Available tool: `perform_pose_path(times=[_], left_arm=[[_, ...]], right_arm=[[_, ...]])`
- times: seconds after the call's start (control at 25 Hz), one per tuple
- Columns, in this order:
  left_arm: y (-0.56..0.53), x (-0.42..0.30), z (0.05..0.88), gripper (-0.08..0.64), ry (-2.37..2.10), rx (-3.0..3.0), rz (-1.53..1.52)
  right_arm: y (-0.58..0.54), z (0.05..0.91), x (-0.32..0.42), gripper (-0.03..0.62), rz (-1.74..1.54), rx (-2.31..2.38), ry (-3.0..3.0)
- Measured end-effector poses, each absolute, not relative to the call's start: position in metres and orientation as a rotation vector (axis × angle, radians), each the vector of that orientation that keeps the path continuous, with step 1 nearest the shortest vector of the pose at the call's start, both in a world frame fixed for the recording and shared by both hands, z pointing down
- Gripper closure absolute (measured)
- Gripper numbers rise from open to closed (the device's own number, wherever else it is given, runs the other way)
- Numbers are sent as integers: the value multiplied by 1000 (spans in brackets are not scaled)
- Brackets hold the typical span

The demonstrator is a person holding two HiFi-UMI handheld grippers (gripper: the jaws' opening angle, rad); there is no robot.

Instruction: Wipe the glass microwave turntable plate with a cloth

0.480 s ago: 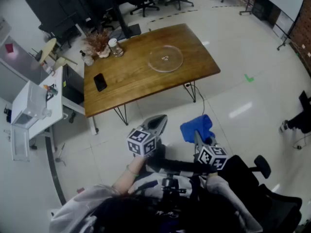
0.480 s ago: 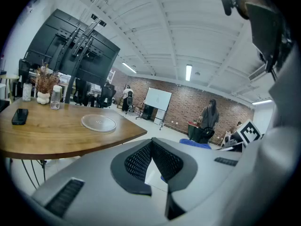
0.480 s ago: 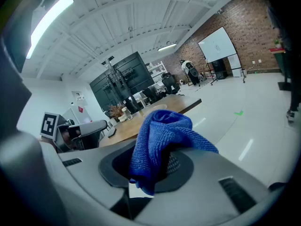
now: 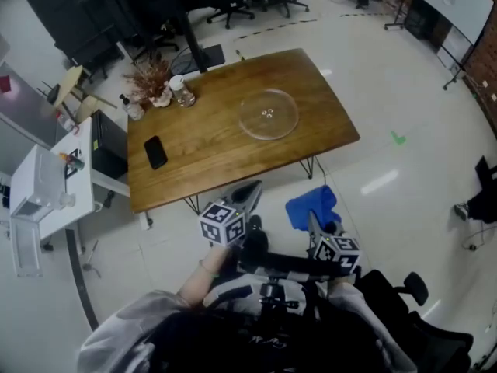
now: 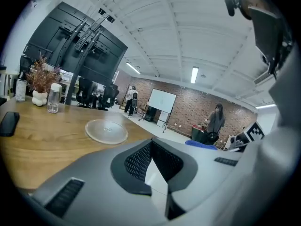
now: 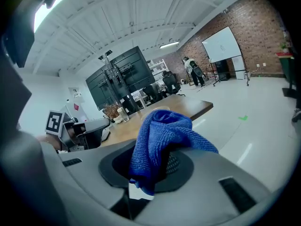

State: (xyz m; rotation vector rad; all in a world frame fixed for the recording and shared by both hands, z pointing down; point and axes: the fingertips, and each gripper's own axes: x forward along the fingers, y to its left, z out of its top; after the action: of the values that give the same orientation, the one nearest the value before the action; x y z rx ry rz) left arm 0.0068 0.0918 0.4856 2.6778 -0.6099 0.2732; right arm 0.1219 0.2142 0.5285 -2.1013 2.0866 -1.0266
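Note:
The clear glass turntable plate [image 4: 268, 114] lies flat on the right part of the wooden table [image 4: 210, 146]; it also shows in the left gripper view as a glass plate [image 5: 106, 131]. Both grippers hang over the floor short of the table's near edge. My left gripper [image 4: 247, 193] is shut with nothing between its jaws. My right gripper [image 4: 313, 217] is shut on a blue cloth [image 4: 311, 206], which bunches up over the jaws as a blue cloth [image 6: 162, 138].
On the table's far left stand a plastic bottle [image 4: 182, 91], dried flowers [image 4: 151, 74] and a small bottle [image 4: 131, 107]; a black phone [image 4: 155, 151] lies nearer. A white side table [image 4: 46, 185] stands left. Office chairs [image 4: 404, 301] sit behind me. People stand far off near a whiteboard [image 5: 161, 105].
The view has shifted closer to the table, which now sits lower and larger in the head view. Both grippers keep their hold and their spacing.

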Motion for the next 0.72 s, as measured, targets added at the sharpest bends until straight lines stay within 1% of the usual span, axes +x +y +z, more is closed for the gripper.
perform_pose_path(times=[0.32, 0.56, 0.6, 0.64, 0.72], left_arm=[[-40, 13, 483, 561, -553, 2689, 294], [-113, 18, 515, 560, -526, 2636, 344], [-120, 20, 521, 545, -516, 2617, 357], [-124, 21, 527, 510, -506, 2597, 372], [-127, 25, 534, 495, -486, 2570, 393]], right_arm=[[92, 511, 126, 512, -975, -2155, 2048], [32, 511, 124, 512, -975, -2207, 2025], [29, 511, 123, 512, -984, -2217, 2025], [27, 510, 123, 512, -996, -2227, 2022], [28, 510, 124, 512, -1032, -2251, 2011]])
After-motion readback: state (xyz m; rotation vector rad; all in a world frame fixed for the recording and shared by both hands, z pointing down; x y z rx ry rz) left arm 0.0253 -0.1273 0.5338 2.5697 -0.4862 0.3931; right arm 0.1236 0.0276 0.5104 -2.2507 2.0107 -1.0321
